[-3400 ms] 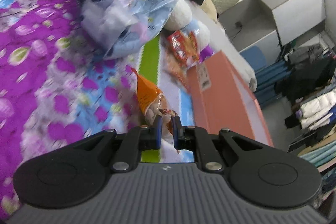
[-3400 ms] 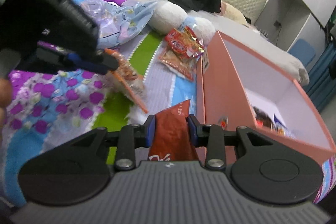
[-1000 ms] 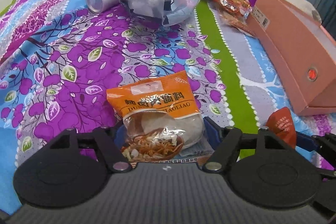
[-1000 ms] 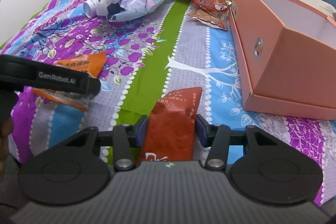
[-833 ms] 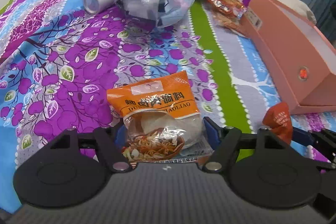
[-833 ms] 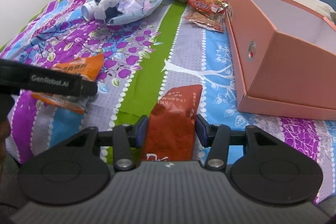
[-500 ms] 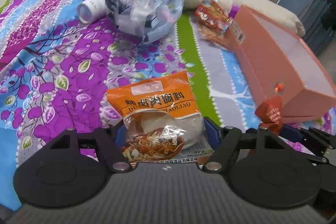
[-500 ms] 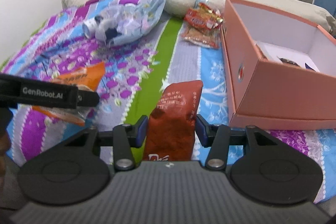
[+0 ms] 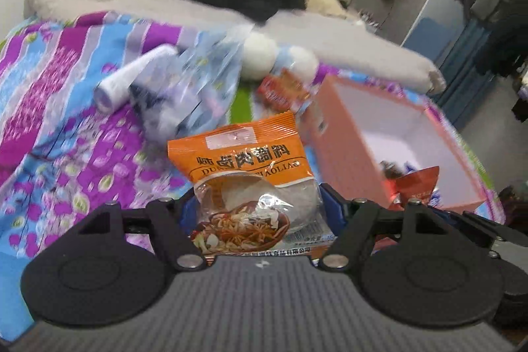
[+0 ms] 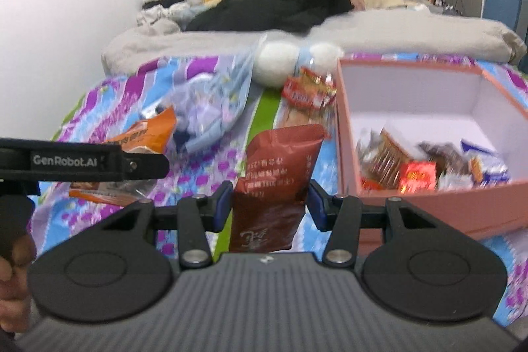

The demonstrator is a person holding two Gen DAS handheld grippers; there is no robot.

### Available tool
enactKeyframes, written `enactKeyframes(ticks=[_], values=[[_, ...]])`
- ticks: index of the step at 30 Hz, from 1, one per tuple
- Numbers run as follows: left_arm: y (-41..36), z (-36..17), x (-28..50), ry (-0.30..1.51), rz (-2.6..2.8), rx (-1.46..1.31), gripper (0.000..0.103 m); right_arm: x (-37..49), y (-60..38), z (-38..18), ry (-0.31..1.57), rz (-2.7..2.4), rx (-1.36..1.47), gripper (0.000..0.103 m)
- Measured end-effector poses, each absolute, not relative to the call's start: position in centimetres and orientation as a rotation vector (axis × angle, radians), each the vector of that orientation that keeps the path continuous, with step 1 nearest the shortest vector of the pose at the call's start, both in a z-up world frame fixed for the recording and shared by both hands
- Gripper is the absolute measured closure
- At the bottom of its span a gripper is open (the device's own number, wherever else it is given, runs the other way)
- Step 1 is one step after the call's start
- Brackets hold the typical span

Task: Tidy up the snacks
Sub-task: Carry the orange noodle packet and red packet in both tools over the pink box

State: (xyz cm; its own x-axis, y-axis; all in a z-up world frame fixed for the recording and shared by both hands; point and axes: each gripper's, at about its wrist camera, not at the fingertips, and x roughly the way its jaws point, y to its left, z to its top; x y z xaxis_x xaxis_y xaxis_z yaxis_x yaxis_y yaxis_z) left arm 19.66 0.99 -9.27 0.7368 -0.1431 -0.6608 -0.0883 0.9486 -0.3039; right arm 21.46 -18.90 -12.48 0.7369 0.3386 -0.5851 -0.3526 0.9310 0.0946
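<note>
On the bed, pink box (image 10: 415,203) holding snacks (image 10: 419,169), left gripper (image 9: 255,213) clamping orange packet (image 9: 244,167), right gripper (image 10: 269,203) clamping red packet (image 10: 274,177)

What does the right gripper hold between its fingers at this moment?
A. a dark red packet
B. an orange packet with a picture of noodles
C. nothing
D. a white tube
A: in the right wrist view the right gripper is shut on the dark red packet, whose top stands up between the blue pads.
</note>
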Motion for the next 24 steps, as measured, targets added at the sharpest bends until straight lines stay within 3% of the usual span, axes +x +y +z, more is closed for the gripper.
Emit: enactKeyframes(ticks=[14,24], values=[[-6.2,-2.1,25.0,0.640,-0.155,-0.326,0.027,25.4,-24.5,-5.9,0.521,0.302,-0.001,0.052],[-13.6,-5.3,31.7,0.737,-0.257,-0.292,0.027,30.4,-31.2,-8.8,0.594,0.171,0.004,0.052]])
